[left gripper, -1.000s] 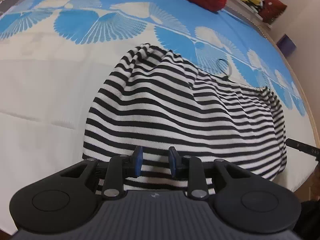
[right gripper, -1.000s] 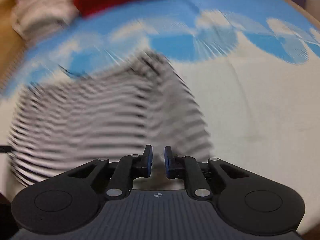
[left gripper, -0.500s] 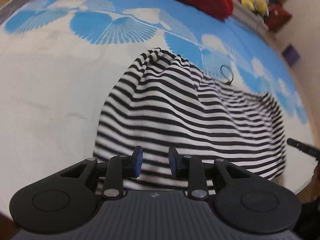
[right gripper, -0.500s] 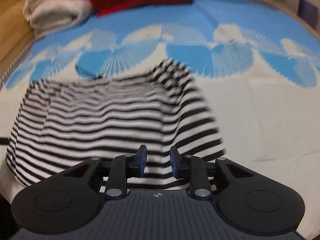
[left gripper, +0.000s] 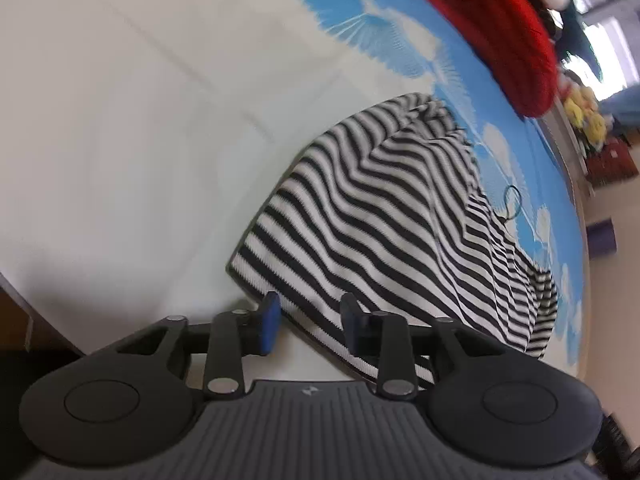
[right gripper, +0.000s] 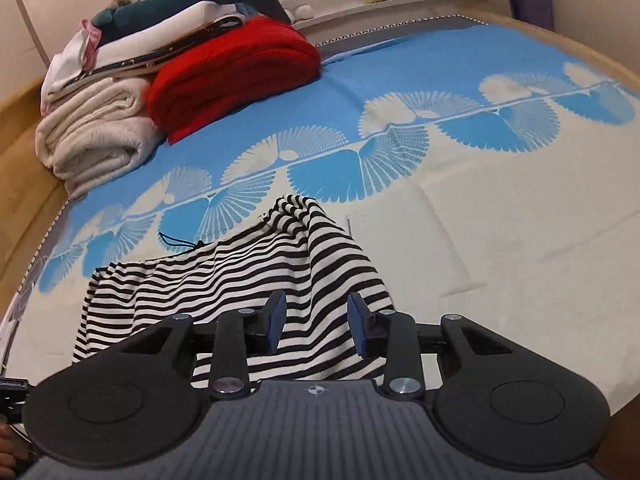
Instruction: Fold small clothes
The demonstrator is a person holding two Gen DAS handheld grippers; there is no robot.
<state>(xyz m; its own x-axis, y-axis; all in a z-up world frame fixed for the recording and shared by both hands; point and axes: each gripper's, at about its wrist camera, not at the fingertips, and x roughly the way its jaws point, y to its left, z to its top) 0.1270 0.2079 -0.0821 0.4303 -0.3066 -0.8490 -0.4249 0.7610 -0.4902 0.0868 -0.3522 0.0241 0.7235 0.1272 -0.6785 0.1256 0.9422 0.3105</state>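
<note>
Striped garment [right gripper: 248, 276] lies rumpled on the bedspread [right gripper: 500, 240], both grippers' jaws apart.

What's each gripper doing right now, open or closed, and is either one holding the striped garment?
Left gripper: open, holding nothing, at the hem of the striped garment.
Right gripper: open, holding nothing, over the striped garment.

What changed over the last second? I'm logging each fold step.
Both hand-held grippers, left and right, opened wider; the left swung toward the striped garment's hem corner. Neither grips cloth. The garment stayed crumpled on the bedspread.
</note>
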